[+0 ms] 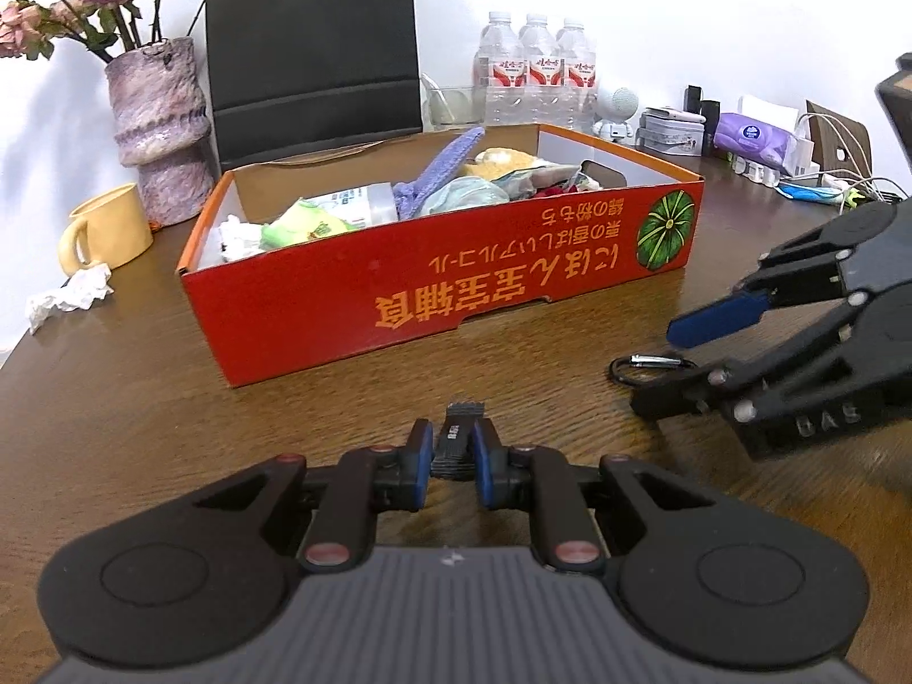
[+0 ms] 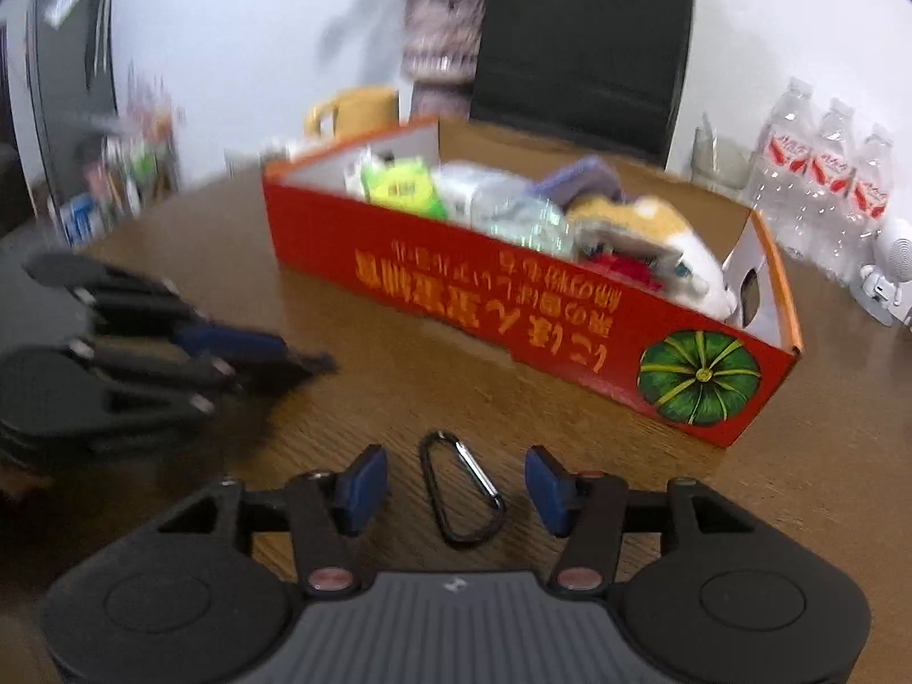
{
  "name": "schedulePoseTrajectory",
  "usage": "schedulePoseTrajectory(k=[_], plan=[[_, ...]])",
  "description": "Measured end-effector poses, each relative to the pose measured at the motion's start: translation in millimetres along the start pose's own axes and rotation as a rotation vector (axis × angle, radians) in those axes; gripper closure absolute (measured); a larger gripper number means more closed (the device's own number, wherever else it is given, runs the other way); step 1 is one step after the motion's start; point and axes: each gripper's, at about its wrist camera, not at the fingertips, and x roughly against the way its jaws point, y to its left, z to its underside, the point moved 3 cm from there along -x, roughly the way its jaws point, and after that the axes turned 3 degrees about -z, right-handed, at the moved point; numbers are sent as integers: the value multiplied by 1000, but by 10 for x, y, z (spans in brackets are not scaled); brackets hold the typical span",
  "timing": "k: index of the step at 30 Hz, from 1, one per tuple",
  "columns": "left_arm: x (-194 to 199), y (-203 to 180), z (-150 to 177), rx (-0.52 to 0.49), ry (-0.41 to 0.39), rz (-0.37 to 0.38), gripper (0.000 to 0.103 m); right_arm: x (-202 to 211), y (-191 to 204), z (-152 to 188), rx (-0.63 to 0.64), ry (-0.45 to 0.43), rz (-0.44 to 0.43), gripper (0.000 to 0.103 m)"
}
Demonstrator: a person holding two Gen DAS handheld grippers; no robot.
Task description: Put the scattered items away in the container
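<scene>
A small black clip (image 1: 457,439) is clamped in the left gripper (image 1: 450,447) for boxing; the right gripper (image 2: 456,481) jaws are held apart around the carabiner (image 2: 461,493), lying ungripped on the desk (image 2: 513,416).

The left gripper (image 1: 450,456) is pointing down toward the surface, its blue-padded fingers (image 1: 420,459) drawn close and clamping a small dark ridged clip (image 1: 457,442) between them. The right gripper (image 2: 456,484) is tilting down beside it, its fingers (image 2: 365,481) standing apart and touching nothing, a carabiner (image 2: 461,493) lying between them.
</scene>
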Motion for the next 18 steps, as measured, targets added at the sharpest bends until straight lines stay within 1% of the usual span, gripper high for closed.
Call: schedulePoseTrajectory(k=[1,2,4,8,11,15,18], plan=[[11,7,8,1,0,-2,86,-5,-17,-5,-21,-2,-17,77],[16,11,11,2,-1,-2,87,-8,-37,-16,-50,6,-47,79],[16,17,8,4,-1,-5,87,-1,-19,-20,-71,9,-27,79],[23,20,6,13,-7,-13,87,14,33,20,-119,-23,24,79],[51,22,-7,33,-14,-2,87,37,86,39,-143,-48,24,79],[89,13,-30,33,-28,-4,87,122,125,-4,-135,-82,45,79],[180,33,-103,45,-61,-6,87,231,116,-78,-133,-117,61,79]])
